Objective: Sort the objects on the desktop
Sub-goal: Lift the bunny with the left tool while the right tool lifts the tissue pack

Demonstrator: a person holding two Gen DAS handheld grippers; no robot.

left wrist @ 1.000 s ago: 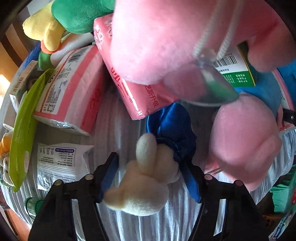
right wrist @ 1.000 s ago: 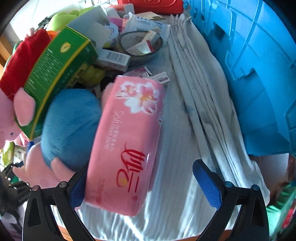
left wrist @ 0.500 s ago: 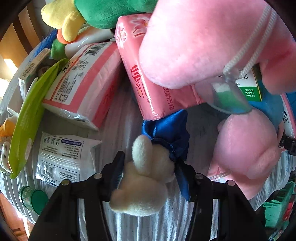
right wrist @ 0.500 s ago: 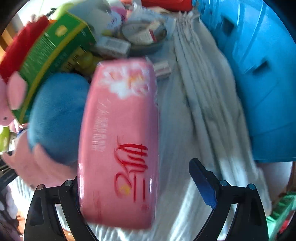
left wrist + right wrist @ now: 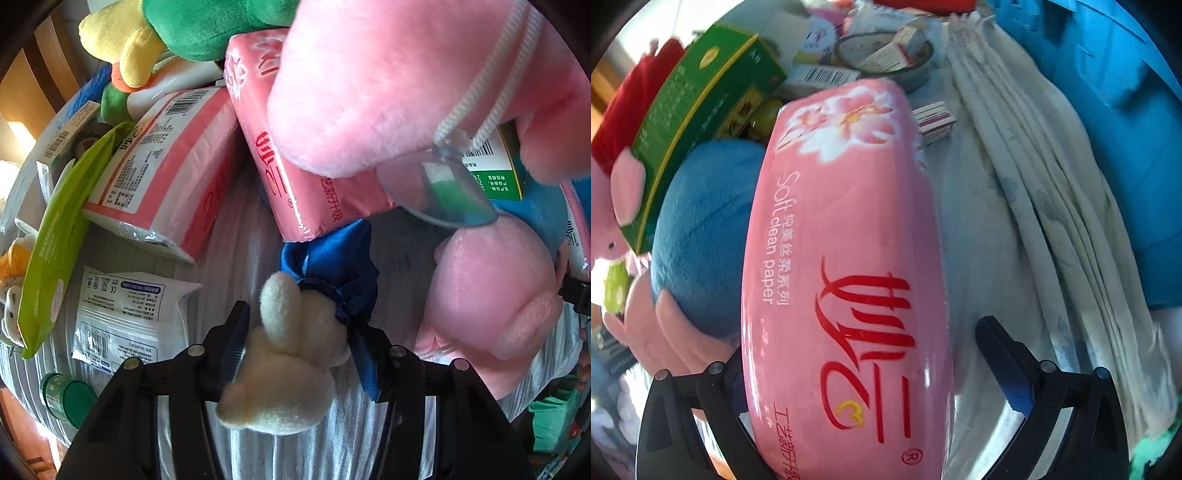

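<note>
While the left tongs are closing, a small cream plush toy sits between their jaws, both pads already against its sides, its blue satin bow poking out past the tips; it hangs just above the striped cloth that covers the surface. Beyond the bow, the end of a pink tissue pack touches the satin; a large pink plush lies over that pack, and a clear suction cup dangles from it on a white cord. Toward the left edge of the surface lie a pink-and-white tissue pack, a white foil sachet, a lime-green packet and a green-capped bottle; a green and yellow plush rests at the far side.

The right tongs are opening and stand about as wide as they go; a second pink tissue pack lies lengthwise between the jaws; the right pad stands clear of it, while the left one is hidden behind the pack, so whether it touches cannot be told. Left of this pack sit a blue plush and a green carton; a grey bowl of small boxes stands at the far side, and a blue crate stands along the right edge, beside folds of white cloth.
</note>
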